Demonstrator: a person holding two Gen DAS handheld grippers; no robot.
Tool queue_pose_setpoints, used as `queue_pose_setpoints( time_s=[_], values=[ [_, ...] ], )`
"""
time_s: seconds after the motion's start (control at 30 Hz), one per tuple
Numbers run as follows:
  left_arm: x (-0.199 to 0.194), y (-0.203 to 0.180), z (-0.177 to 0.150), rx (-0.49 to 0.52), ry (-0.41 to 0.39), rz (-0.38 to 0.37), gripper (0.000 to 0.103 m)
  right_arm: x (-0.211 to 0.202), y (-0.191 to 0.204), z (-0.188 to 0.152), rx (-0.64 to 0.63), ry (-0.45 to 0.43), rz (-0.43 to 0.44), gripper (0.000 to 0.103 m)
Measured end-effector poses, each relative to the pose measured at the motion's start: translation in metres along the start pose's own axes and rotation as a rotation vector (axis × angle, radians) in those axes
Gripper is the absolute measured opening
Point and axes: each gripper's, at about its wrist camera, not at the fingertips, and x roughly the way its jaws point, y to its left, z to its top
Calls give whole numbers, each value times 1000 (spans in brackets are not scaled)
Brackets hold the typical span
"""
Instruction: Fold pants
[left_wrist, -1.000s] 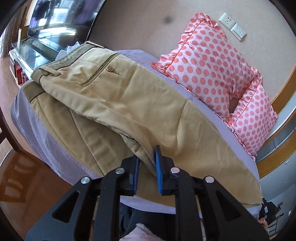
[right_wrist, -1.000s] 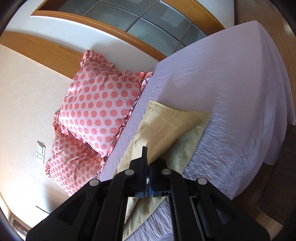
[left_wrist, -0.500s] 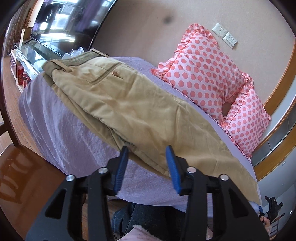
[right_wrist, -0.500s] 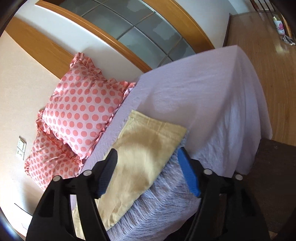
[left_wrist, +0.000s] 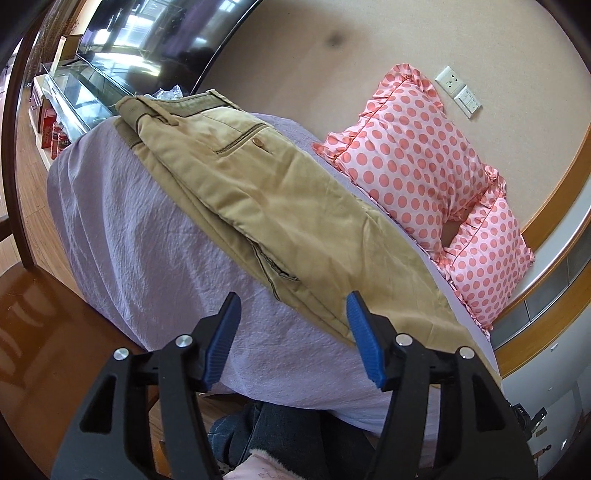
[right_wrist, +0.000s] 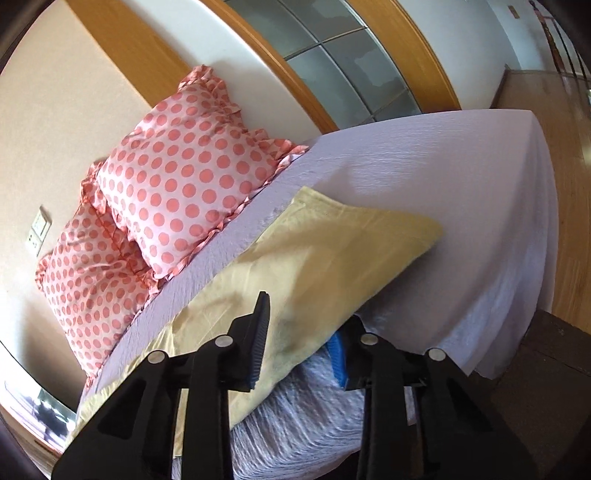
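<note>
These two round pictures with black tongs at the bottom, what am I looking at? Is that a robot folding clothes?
No robot: a person holds a clamp-like gripper in each hand, each carrying a wide-angle camera looking along its fingers. One picture comes from the left gripper, the other from the right gripper. Tan pants, folded lengthwise, lie on a bed covered in a lilac sheet, beside two pink dotted pillows. Both grippers are open. The left hovers near the pants' edge; the right straddles the leg end without clamping it.

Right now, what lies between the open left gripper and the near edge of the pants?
Only a bare strip of lavender bedsheet, seen in the left wrist view. The left gripper hangs open just short of the khaki pants, touching nothing.
</note>
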Motion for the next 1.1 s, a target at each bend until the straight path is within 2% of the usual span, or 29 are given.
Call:
queue_pose_setpoints(
  time_s=[0.1,0.17,0.2,0.27,0.33,0.43,0.53,0.6,0.63,0.7,0.73,0.8,0.87,0.9,1.0,1.1],
  values=[
    [1,0,-2,-1,-1,-18,61,2,12,-8,-92,-47,-69,23],
    [0,1,-2,-3,-3,-26,62,1,12,-8,-105,-55,-54,6],
    [0,2,-1,-5,-5,-29,62,2,14,-6,-114,-52,-27,6],
    [0,3,-1,-7,-10,-39,63,3,29,-3,-176,-71,-35,6],
    [-1,3,-2,-4,-18,-48,66,7,48,1,-208,-70,12,6],
    [-2,3,-2,-1,-19,-46,69,11,96,3,-260,-64,139,5],
    [-5,2,-4,6,-29,-32,73,10,165,-11,-344,-27,328,5],
    [-7,0,-5,19,-35,-29,76,5,215,-35,-422,37,485,5],
    [-8,-1,-5,26,-38,-21,81,2,237,-51,-463,82,551,5],
    [-9,-4,-7,45,-42,-6,87,-2,281,-98,-584,224,675,6],
    [-9,-6,-8,55,-38,-6,89,-3,299,-124,-662,315,704,8],
    [-9,-9,-9,76,-32,-20,90,-4,323,-175,-818,470,709,28],
    [-9,-13,-9,104,-23,-41,93,-9,325,-201,-895,501,670,74],
    [-8,-16,-10,120,-21,-44,94,-12,322,-205,-896,492,671,80],
    [0,-24,-11,155,-3,-62,94,-19,309,-193,-821,498,706,82],
    [13,-30,-11,165,29,-72,94,-17,305,-176,-757,479,685,87]
  ],
)
